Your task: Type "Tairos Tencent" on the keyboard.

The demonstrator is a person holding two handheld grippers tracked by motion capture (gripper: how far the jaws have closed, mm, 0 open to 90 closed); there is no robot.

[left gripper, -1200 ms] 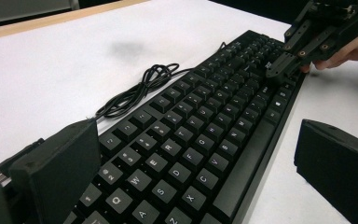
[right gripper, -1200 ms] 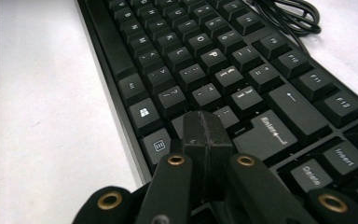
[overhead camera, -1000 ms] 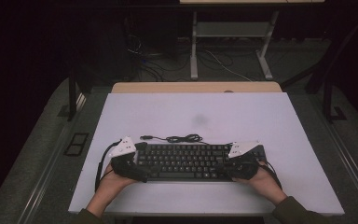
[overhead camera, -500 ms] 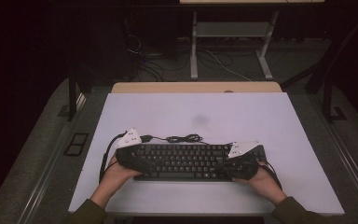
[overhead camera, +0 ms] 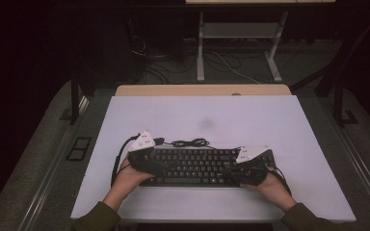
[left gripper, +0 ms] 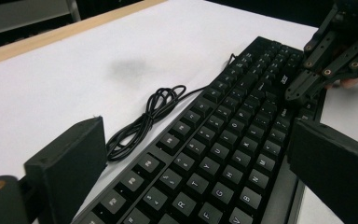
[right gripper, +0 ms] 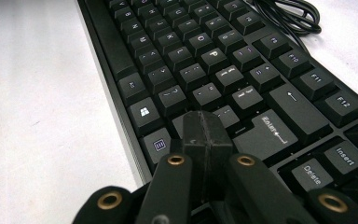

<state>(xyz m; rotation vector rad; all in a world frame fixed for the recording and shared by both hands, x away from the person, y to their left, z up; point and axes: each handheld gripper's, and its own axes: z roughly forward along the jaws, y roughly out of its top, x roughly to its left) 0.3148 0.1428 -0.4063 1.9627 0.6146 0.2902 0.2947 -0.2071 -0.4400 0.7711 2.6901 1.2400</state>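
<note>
Nearest me, my right claw (right gripper: 204,135) rests pressed together on the right end of the keyboard (overhead camera: 195,166), my left claw (left gripper: 205,163) stands apart astride its left end, and beyond it the coiled cable (overhead camera: 190,143) lies on the white tabletop (overhead camera: 231,115).

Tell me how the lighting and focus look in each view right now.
High view: surroundings dark, white table evenly lit, with a faint grey smudge. Left gripper view: keyboard legends sharp, near left tool jaws soft. Right gripper view: keys crisp, shut right tool slightly blurred, mild sheen on keycaps.
</note>
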